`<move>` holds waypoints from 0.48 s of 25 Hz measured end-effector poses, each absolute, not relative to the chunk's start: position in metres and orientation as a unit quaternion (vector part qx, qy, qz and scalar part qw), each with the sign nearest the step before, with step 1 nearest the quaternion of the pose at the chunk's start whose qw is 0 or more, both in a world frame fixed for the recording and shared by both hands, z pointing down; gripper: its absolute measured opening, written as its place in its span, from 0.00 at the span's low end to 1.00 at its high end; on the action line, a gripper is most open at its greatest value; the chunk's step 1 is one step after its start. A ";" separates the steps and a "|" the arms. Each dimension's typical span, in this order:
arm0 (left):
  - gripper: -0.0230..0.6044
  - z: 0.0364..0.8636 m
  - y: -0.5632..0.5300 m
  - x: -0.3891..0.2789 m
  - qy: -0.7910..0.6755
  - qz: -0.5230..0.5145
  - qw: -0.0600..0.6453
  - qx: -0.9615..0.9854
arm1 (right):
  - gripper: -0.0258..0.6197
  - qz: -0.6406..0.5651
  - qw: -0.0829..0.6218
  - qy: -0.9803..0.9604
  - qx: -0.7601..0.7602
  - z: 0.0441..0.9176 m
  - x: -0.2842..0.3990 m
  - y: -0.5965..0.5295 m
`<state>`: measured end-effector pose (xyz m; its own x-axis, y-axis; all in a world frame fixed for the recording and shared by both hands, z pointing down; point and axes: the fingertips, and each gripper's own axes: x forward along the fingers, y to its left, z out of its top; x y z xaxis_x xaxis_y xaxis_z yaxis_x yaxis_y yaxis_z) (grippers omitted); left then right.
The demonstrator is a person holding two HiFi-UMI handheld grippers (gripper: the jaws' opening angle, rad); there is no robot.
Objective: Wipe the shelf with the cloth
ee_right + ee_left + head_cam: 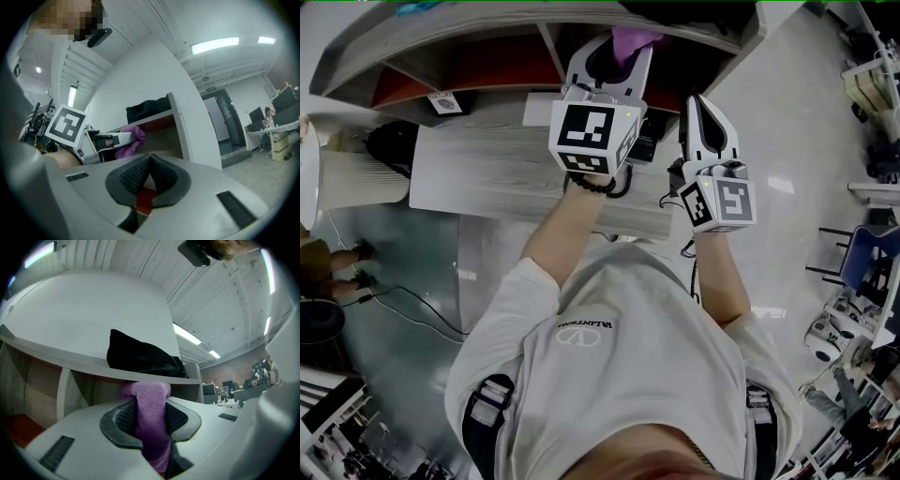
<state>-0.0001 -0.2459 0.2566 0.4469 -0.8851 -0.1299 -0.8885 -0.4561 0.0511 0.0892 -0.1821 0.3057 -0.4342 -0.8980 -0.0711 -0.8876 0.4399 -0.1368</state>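
A purple cloth [636, 37] [151, 425] is pinched in my left gripper [622, 52] [151, 398], which is shut on it and held up at the front of a shelf compartment [497, 66]. In the left gripper view the cloth's top fold sits just under the grey shelf board [89, 363]. My right gripper [700, 105] [149, 160] hangs to the right of the left one, pointing the same way, shut with nothing between its pads. From the right gripper view I see the left gripper [105, 139] and the cloth [132, 139] beside the shelf's right wall [180, 126].
A black bag [140, 357] [147, 109] lies on top of the shelf unit. Below the compartments a pale wood-grain board [487, 169] juts out, with a small card [442, 101] and a dark object [389, 145] near its left end. Cables lie on the floor at left.
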 end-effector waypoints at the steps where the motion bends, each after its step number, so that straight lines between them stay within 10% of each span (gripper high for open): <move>1: 0.21 0.256 -0.246 -0.003 0.524 0.069 0.012 -0.849 | 0.04 -0.039 0.066 0.847 -0.526 0.305 0.087 -0.182; 12: 0.21 0.257 -0.252 -0.041 0.551 0.077 0.009 -0.831 | 0.04 -0.048 0.057 0.853 -0.517 0.315 0.071 -0.184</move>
<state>-0.0408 -0.2520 0.2570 0.3800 -0.9146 -0.1383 -0.9175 -0.3917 0.0691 0.0708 -0.1842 0.3148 -0.4594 -0.8870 -0.0478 -0.8761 0.4613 -0.1403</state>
